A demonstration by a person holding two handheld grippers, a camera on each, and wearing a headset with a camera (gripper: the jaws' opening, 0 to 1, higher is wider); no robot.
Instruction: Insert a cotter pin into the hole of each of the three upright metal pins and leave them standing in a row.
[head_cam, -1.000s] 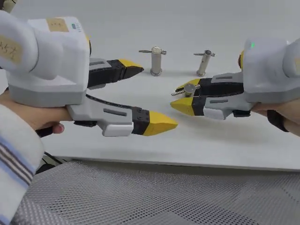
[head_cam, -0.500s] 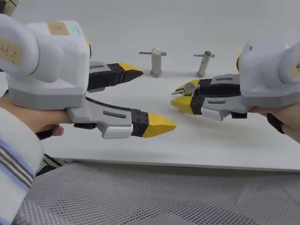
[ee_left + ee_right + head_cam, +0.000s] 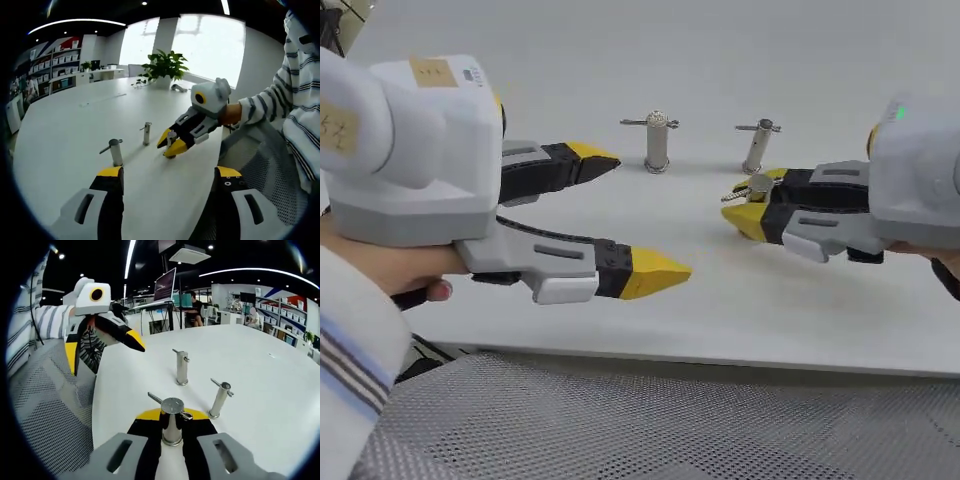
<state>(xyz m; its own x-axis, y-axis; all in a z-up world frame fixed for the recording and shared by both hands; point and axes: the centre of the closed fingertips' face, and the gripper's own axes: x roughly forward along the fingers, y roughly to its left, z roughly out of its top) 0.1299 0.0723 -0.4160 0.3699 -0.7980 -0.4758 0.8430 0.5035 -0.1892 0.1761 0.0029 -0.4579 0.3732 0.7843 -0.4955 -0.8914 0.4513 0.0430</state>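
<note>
- A grey mesh seat (image 3: 620, 430) is lying closest, just below the near edge of the white table (image 3: 620, 330).
- The left gripper (image 3: 654, 213) is hovering over the table's near left part. Its yellow-tipped jaws are spread wide with nothing between them, and a hand (image 3: 385, 265) is wrapping its grip.
- Facing it from the other side, the right gripper (image 3: 742, 200) is pointing left with its jaws clamped on the shaft of the held pin (image 3: 172, 422).
- The held pin is sitting upright between those jaws, and a cotter pin (image 3: 153, 397) is passing crosswise through it just under the head.
- Its foot is hanging very low and is possibly touching the table, but the jaws are hiding the contact.
- Beyond both grippers, the left standing pin (image 3: 659, 142) is standing upright on the table, with a second cotter pin (image 3: 635, 122) sticking out near its top.
- The right standing pin (image 3: 754, 147) is standing apart from it and leaning a little, with a third cotter pin (image 3: 745, 127) crossing its top.
- The held pin is sitting nearer than those two, just in front of the right standing pin.
- Farthest off, in the left gripper view, a potted plant (image 3: 165, 67) is sitting at the table's far end before bright windows.
</note>
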